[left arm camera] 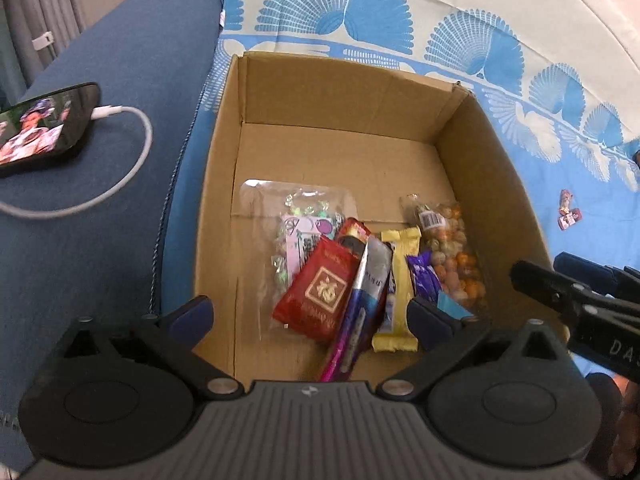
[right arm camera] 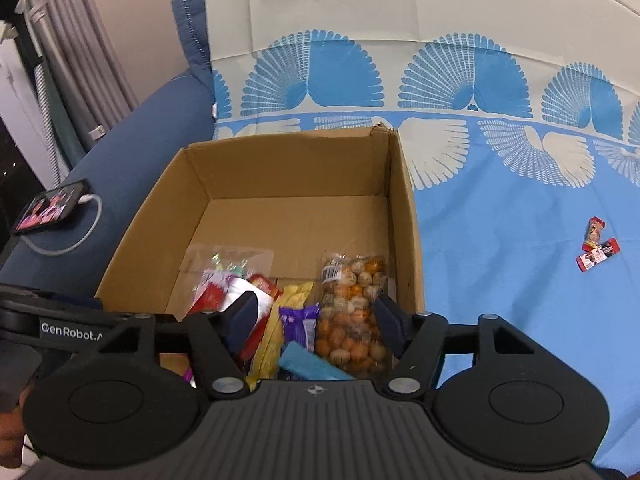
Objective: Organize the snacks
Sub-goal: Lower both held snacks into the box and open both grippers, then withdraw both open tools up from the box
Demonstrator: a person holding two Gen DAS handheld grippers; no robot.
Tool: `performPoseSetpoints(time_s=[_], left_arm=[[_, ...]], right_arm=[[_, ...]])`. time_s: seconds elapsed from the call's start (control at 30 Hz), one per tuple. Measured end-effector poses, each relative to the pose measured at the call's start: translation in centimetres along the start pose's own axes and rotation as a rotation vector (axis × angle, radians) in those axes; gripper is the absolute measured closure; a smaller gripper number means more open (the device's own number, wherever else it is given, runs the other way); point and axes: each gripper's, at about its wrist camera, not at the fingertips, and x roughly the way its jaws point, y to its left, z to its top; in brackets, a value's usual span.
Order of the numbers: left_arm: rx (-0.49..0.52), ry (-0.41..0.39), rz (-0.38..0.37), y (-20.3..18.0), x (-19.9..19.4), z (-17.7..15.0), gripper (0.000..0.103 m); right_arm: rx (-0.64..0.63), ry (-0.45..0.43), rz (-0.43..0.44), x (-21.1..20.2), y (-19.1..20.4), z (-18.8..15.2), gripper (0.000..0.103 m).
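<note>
An open cardboard box [left arm camera: 360,92] [right arm camera: 406,216] sits on a blue patterned sheet. Inside it lie a red packet [left arm camera: 320,292], a purple-silver wrapper [left arm camera: 360,300], a yellow bar [left arm camera: 400,276] [right arm camera: 280,320], a purple candy [left arm camera: 424,276] [right arm camera: 300,324], a clear bag of round orange snacks [left arm camera: 452,256] [right arm camera: 354,312] and a clear candy bag [left arm camera: 296,216] [right arm camera: 228,264]. My left gripper [left arm camera: 310,312] is open and empty above the box's near side. My right gripper [right arm camera: 316,320] is open and empty over the snacks. Two small red candies [right arm camera: 596,246] [left arm camera: 568,210] lie on the sheet, right of the box.
A phone [left arm camera: 40,128] [right arm camera: 52,208] with a white charging cable [left arm camera: 132,160] rests on the blue sofa arm left of the box. Curtains hang at the far left. The right gripper's body [left arm camera: 580,300] shows at the right edge of the left wrist view.
</note>
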Motion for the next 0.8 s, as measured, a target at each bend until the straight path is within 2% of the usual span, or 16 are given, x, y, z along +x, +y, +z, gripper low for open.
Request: performPoseSetpoints(time_s=[0.23,0.43,0.73,0.8], left_arm=[[0.009,-0.103,0.043,-1.4,-4.9,-3.5,0.000],[-0.010,-0.209,0.150,-2.1,-9.0,-4.9,0.000],[-0.050,-0.232,0.178,-1.7,-12.5,-6.1,0.000],[-0.055,-0.231,0.164,-1.6,-13.2,-6.5,0.000]], right_arm=[[-0.043,-0.042,-0.013,-4.3,0.7,-1.7,0.025],[-0.056,-0.087,-0.028,-7.8,0.5,-2.6,0.022],[-0.062,-0.129,0.001,-11.4,1.4,-4.4,0.021],[-0.067,-0.140,0.012,-12.1,1.8,-4.7,0.020]])
